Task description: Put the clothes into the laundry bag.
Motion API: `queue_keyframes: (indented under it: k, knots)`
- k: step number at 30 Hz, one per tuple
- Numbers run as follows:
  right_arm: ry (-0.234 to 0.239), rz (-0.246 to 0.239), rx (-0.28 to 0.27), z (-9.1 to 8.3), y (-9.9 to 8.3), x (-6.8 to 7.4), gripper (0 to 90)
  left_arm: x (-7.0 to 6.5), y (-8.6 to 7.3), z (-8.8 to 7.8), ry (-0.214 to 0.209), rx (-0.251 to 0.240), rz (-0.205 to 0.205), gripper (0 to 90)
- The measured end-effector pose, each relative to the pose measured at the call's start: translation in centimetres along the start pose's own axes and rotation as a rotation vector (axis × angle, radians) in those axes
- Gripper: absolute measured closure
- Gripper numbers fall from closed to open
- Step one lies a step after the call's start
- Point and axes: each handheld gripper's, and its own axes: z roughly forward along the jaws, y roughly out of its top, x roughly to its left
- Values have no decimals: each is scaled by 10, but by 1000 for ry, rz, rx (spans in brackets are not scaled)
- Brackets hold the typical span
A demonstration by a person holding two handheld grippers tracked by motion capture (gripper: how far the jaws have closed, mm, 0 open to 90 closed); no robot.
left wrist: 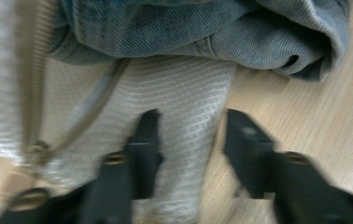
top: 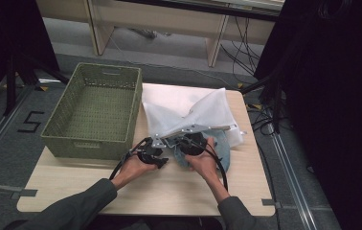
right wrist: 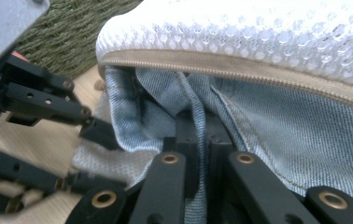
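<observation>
A white mesh laundry bag (top: 188, 110) lies on the wooden table (top: 169, 191) with its zipped mouth toward me. A blue denim garment (top: 220, 143) sits in that mouth. My right gripper (right wrist: 198, 126) is shut on a fold of the denim (right wrist: 296, 135), just under the bag's beige zip (right wrist: 240, 67). My left gripper (left wrist: 191, 126) is low at the bag's bottom lip. Its jaws straddle a strip of the mesh (left wrist: 184, 88) with a gap still showing, one jaw over the mesh and one over bare wood. In the high view the left gripper (top: 156, 155) and right gripper (top: 188, 143) are close together.
A green woven basket (top: 93, 110) stands at the table's left rear, right beside the bag and close to my left hand. Bare tabletop lies in front of both hands. Dark stands and cables flank the table on both sides.
</observation>
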Motion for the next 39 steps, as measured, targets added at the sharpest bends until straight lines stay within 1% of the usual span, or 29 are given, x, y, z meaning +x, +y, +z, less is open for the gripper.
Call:
queue_keyframes:
  k: [2,3,5,6,7,8,9,10,14,15,16,17,18,19,21,24,25,26,27,28,29,30,32,34,35,36,37,38,39]
  knots:
    - [-5,-7,4,-2,0,-1,879,4,-1,-1,-1,3,-26,772]
    - [-13,-21,-6,-5,-1,0,879,5,-3,-4,-31,4,-67,826]
    - [-12,-21,-1,-7,-1,1,879,3,-5,-5,-42,9,-68,831]
    - [-2,-33,8,-9,-2,2,879,1,-6,-9,-57,29,-48,839]
    - [9,-27,37,-12,-6,8,879,-4,-7,-11,-73,38,-49,843]
    - [9,-27,37,-12,-6,8,879,-5,-8,-15,-86,63,2,843]
    - [13,-63,38,-10,-9,11,879,-9,-10,-17,-96,71,9,845]
    - [16,-77,78,-10,-12,15,879,-10,-11,-21,-100,103,56,846]
    - [1,-117,134,5,-18,24,881,-14,-21,-32,-117,112,69,853]
    - [-17,-101,114,10,-19,25,881,-15,-23,-33,-122,107,64,855]
    - [-25,-98,127,12,-18,24,881,-15,-26,-35,-124,101,52,857]
    - [-40,-107,123,15,-15,21,882,-15,-27,-37,-125,106,66,859]
    - [-55,-106,117,18,-11,18,882,-16,-28,-37,-128,107,51,860]
    - [-71,-101,108,21,-9,17,882,-16,-28,-38,-131,111,64,862]
    - [-121,-72,74,29,-3,9,882,-19,-31,-42,-153,122,65,862]
    - [-164,-51,64,41,3,-6,882,-20,-35,-47,-148,128,85,861]
    - [-160,-20,54,43,4,-8,881,-19,-36,-48,-151,132,74,861]
    - [-152,-28,42,44,5,-10,880,-17,-36,-48,-156,135,64,860]
    - [-125,-31,49,41,5,-9,858,-16,-36,-47,-173,133,36,855]
    - [-125,-31,49,41,5,-9,858,-16,-36,-47,-173,133,36,851]
    - [-81,17,50,36,6,-6,755,-15,-35,-48,-170,133,53,844]
    - [-81,17,50,36,6,-6,755,-15,-35,-48,-170,133,53,839]
    - [-17,42,56,28,7,-2,660,-16,-35,-47,-169,134,55,835]
    - [28,19,45,17,7,3,578,-16,-35,-47,-169,135,54,828]
    - [57,4,45,2,7,9,509,-16,-34,-47,-170,139,60,821]
    - [57,4,45,2,7,9,509,-16,-34,-47,-170,139,60,816]
    - [64,6,40,-7,7,13,474,-16,-34,-47,-169,138,61,816]
    - [77,-20,44,-17,7,12,460,-16,-34,-47,-170,137,61,811]
    - [79,-20,3,-27,4,13,453,-16,-34,-47,-171,135,56,805]
